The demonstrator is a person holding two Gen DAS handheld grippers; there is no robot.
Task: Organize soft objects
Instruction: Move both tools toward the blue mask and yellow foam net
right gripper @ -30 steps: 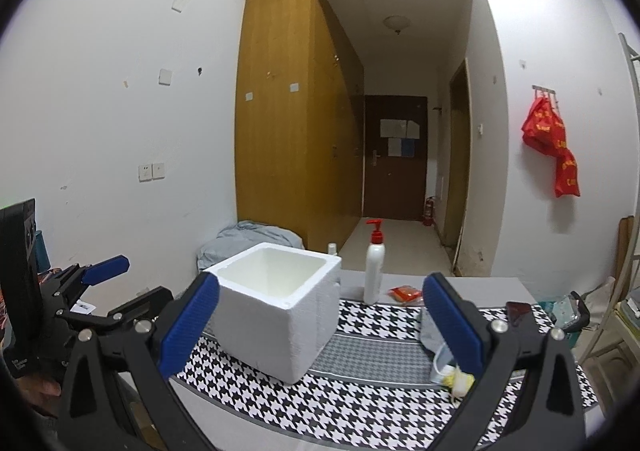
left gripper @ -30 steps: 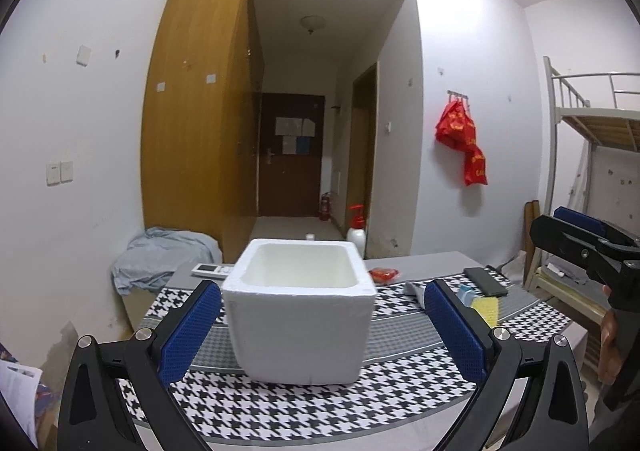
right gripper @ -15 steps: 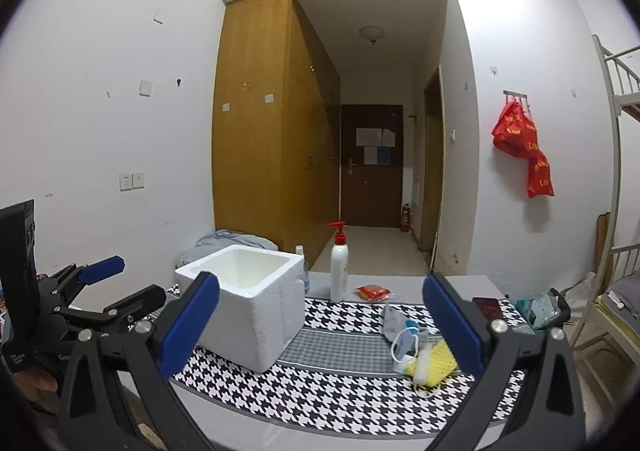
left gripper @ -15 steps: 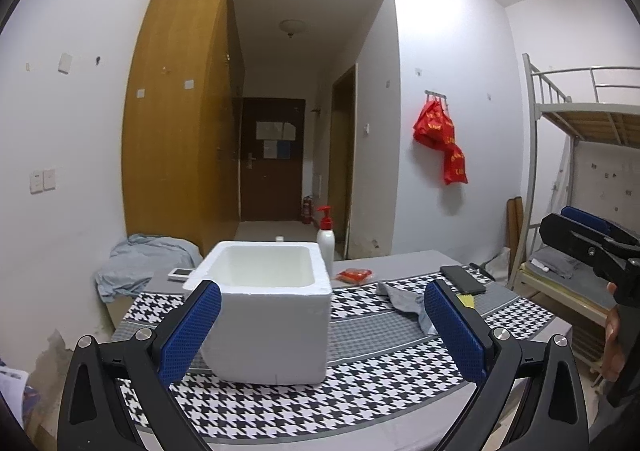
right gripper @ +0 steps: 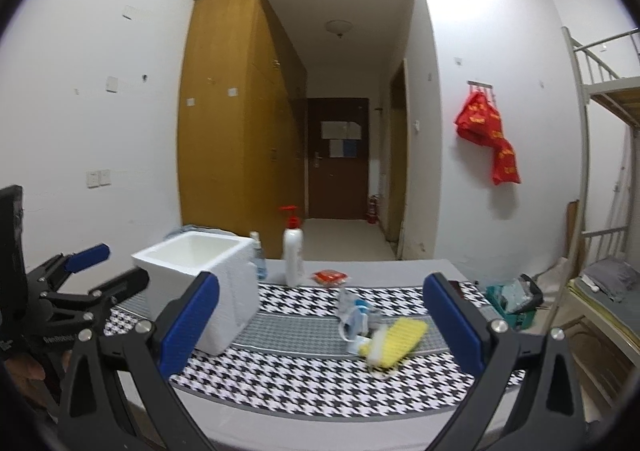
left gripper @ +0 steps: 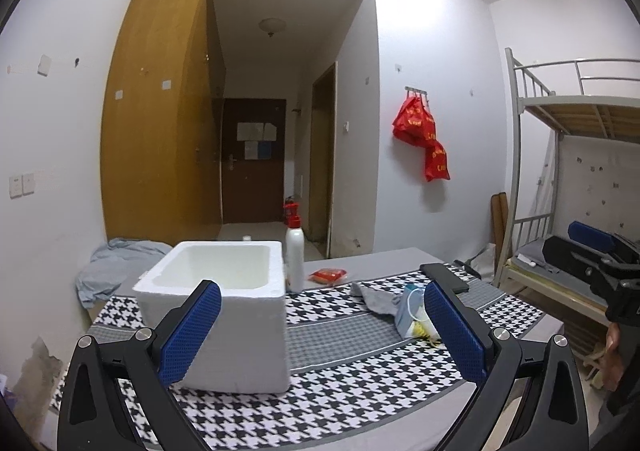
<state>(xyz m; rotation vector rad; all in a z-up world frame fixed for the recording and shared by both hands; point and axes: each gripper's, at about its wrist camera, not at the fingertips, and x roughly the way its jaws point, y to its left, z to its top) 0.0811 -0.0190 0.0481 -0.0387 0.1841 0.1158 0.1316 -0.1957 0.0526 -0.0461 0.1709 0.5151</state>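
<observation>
Houndstooth cloth [left gripper: 344, 367] covers the table where the work is laid out. Both grippers are held spread wide with nothing between the pads: left gripper [left gripper: 320, 331], right gripper [right gripper: 320, 325]. Neither touches anything; both are kept back from the table edge, probably so a target can be chosen. The foam box [left gripper: 224, 303] stands empty, likely the bin for the soft items. A grey cloth [left gripper: 374, 297] and a mask [left gripper: 410, 309] lie right of the box. The yellow sponge [right gripper: 394, 341] is seen clearly only from the right wrist; it is mostly hidden behind the finger in the left view.
</observation>
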